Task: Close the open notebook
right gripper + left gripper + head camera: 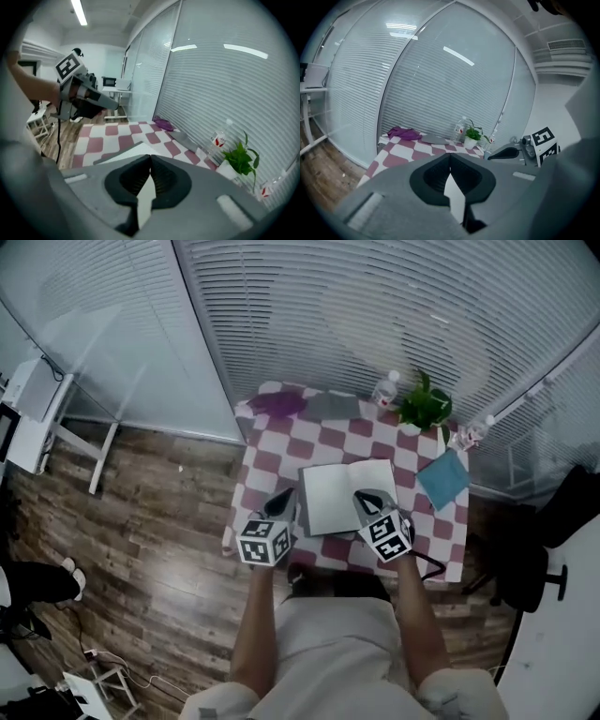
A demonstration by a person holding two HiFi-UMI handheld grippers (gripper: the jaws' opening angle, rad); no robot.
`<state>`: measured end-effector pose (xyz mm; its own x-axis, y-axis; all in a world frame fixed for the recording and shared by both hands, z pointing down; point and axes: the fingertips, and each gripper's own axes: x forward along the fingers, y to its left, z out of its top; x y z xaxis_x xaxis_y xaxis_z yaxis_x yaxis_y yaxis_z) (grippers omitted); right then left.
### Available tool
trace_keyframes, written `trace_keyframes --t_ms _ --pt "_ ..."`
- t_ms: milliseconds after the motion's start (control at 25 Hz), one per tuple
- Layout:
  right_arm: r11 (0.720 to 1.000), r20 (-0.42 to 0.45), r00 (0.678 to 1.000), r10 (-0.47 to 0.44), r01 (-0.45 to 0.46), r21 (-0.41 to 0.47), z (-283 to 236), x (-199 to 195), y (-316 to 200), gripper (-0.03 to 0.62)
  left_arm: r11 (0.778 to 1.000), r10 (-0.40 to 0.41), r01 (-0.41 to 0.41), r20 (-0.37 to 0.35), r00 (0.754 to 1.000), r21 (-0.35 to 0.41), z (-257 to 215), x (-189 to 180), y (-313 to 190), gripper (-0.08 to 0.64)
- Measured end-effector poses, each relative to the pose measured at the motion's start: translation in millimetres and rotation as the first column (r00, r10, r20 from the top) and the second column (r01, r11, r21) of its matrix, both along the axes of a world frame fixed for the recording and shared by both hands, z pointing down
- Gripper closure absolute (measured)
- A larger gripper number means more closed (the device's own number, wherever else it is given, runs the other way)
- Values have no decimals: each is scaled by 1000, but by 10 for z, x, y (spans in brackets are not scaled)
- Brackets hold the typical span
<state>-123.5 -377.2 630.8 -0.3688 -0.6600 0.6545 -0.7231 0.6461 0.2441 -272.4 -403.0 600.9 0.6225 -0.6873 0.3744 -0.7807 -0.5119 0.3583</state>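
Note:
An open notebook (347, 495) with white pages lies flat in the middle of a pink-and-white checkered table (267, 465). My left gripper (284, 497) is shut and empty, with its tips just off the notebook's left edge. My right gripper (364, 495) is also shut and empty, over the near part of the right page. In the left gripper view the closed jaws (450, 157) point across the table, and the right gripper (507, 152) shows beside them. In the right gripper view the shut jaws (150, 159) hang above the notebook (126, 152); whether they touch the page I cannot tell.
Along the table's far edge lie a purple cloth (277, 403) and a grey flat item (330, 406), then a water bottle (384, 388) and a potted plant (424, 409). A blue booklet (442, 478) rests at the right. Window blinds stand behind the table; a dark office chair (534, 559) stands to its right.

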Motion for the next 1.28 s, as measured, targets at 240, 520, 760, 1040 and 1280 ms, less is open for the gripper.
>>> trace_keyframes --t_ms 240,520,760,1040,1280 --pt "983 -219 960 -176 159 -93 676 4 474 588 994 51 -50 9 999 -97 519 99 232 552" --pt "890 -390 806 -446 443 -103 1109 -367 800 489 987 38 -35 15 999 -157 729 288 346 552" --pt "819 -433 705 -561 548 -168 1261 -566 889 435 987 25 -14 70 997 -158 743 250 349 552" --pt "796 -584 582 -566 570 -203 1460 -588 861 428 984 37 -19 102 994 -175 775 221 403 552" --pt "793 -613 564 -553 582 -180 1508 -646 964 491 971 20 -9 46 999 -240 854 119 500 546"
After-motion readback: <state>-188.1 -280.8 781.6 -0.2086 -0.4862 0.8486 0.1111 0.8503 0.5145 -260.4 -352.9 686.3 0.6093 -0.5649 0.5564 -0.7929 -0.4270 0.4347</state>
